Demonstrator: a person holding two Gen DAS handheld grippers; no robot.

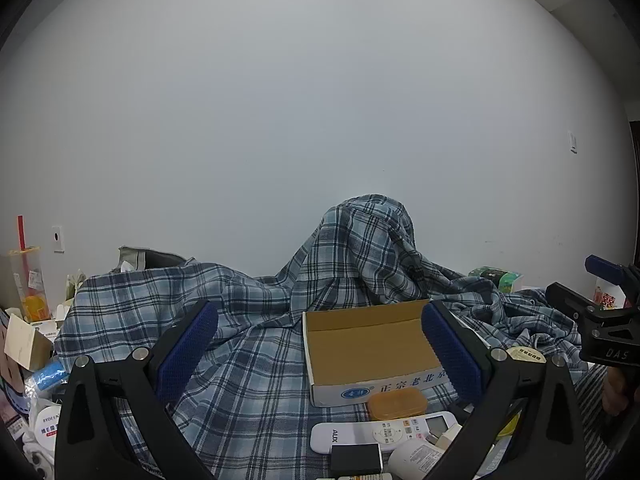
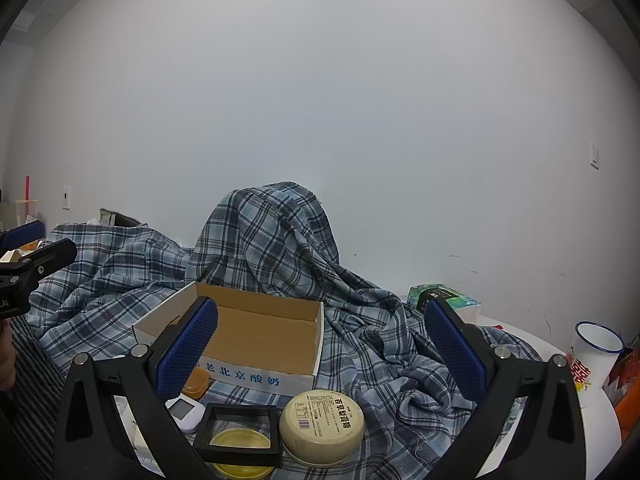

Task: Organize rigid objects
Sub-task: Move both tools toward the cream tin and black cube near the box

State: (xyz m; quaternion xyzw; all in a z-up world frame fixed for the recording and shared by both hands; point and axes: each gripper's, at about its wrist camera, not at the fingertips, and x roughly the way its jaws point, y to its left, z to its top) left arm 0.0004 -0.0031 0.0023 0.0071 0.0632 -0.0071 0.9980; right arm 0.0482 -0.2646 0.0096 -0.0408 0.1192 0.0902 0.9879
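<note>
Progress: nothing is seen inside the cardboard box (image 2: 260, 332) — its brown floor is bare, so the sorting is judged barely begun.
Box position: it is set on the plaid cloth (image 1: 248, 344) that covers the desk, ahead of both grippers, its open top upward.
Left to do: the small things are grouped on the cloth just in front of the box — an orange case (image 1: 397, 403) touching the box's front wall, a white remote (image 1: 384, 434), a black block (image 1: 356, 460), a round cream tin (image 2: 322, 426) and a black frame (image 2: 240, 436) lying over a yellow lid (image 2: 240, 442).
Left gripper (image 1: 320, 356): the fingers are spread wide and nothing is held between them.
Right gripper (image 2: 320, 354): likewise spread wide, nothing held.
Writing on the box: blue characters are read along the front wall, "老北京酸奶" in the right wrist view, beside a blue oval logo.
Writing on the remote: "AUX" is read at its left end.
Writing on the tin: "百草梨膏糖" is made out on the lid, with a barcode and fine print too small to read.
</note>
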